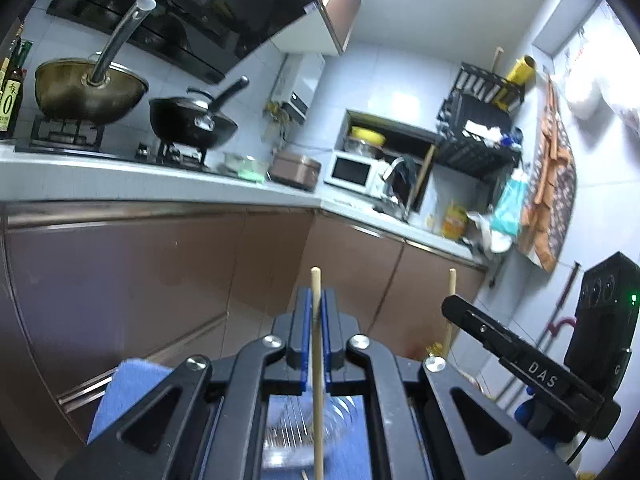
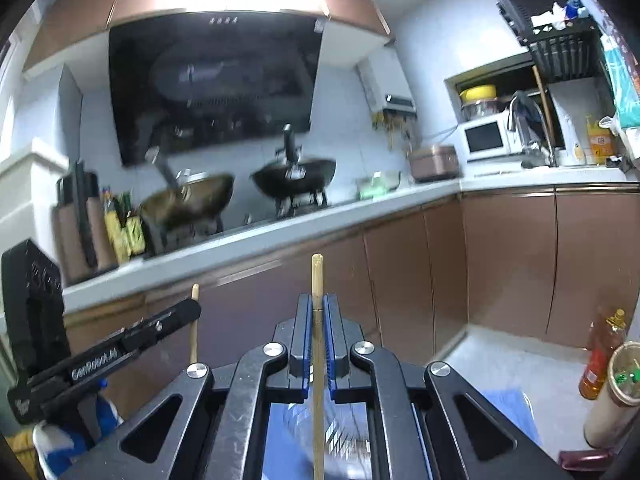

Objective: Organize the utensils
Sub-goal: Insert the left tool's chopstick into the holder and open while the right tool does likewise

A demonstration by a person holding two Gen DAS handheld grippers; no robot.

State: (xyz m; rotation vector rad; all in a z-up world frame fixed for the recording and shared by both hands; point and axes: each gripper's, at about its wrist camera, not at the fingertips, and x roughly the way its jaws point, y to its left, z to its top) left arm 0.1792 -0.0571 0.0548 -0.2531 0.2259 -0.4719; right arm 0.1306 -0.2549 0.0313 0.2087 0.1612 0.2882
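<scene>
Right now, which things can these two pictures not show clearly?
- Left wrist view: lower end of the left chopstick, cut off by the bottom edge.
- Right wrist view: brass wok, motion-blurred.
- Both views: the clear object under each tool, blurred, hidden by the frame.

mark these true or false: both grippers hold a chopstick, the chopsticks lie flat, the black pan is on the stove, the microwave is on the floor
1. Both grippers hold a chopstick: true. The left gripper is shut on the left chopstick, the right gripper on the right chopstick.
2. The chopsticks lie flat: false. Both stand upright between the jaws.
3. The black pan is on the stove: true.
4. The microwave is on the floor: false. It sits on the counter.
</scene>
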